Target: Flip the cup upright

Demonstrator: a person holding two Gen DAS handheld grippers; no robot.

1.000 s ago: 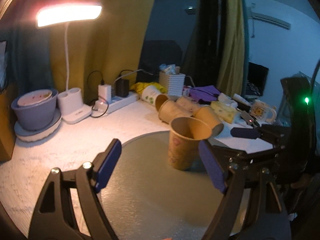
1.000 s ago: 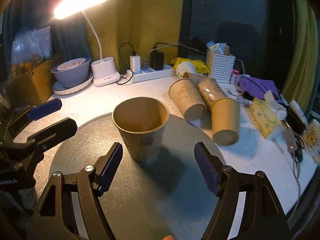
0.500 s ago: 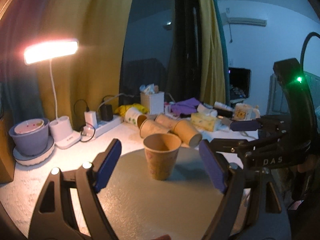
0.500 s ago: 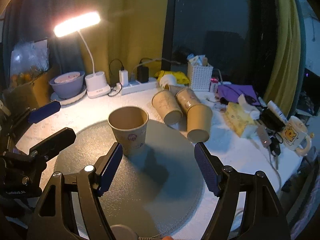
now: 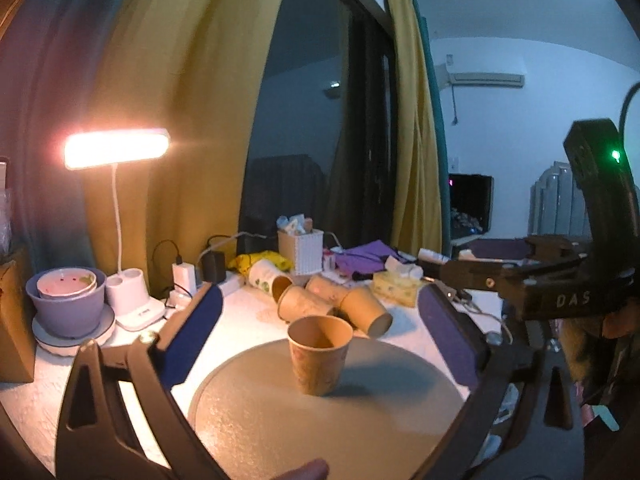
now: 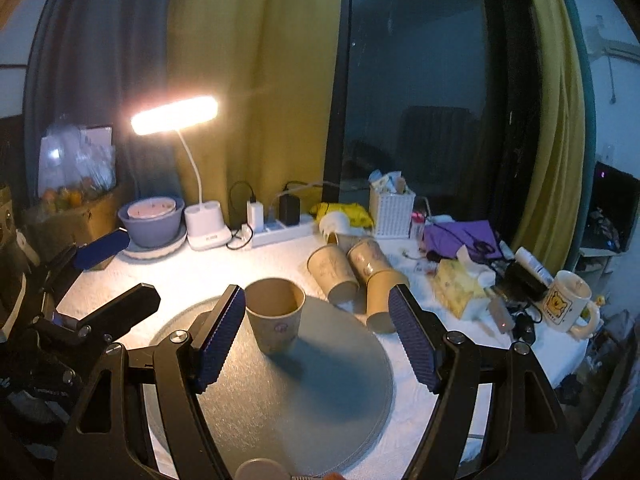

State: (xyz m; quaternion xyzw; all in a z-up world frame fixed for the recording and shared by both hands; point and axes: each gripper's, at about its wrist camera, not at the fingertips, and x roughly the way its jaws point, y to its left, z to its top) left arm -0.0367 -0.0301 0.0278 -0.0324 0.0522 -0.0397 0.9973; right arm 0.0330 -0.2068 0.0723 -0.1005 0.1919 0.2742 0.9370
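lamp point(image 6: 206, 232): lit, back of counter point(image 6: 168, 280)
bowl point(image 6: 152, 220): left of lamp
power strip point(image 6: 280, 232): right of lamp
mug point(image 6: 566, 298): right edge
spare cups point(image 6: 352, 274): lying sideways, mid-counter

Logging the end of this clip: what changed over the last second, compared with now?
Both grippers pulled back and up from the paper cup: it looks smaller in both views. The left gripper and right gripper remain open, holding nothing. The cup stays upright on the round mat, and the cups lying on their sides behind it have not moved.
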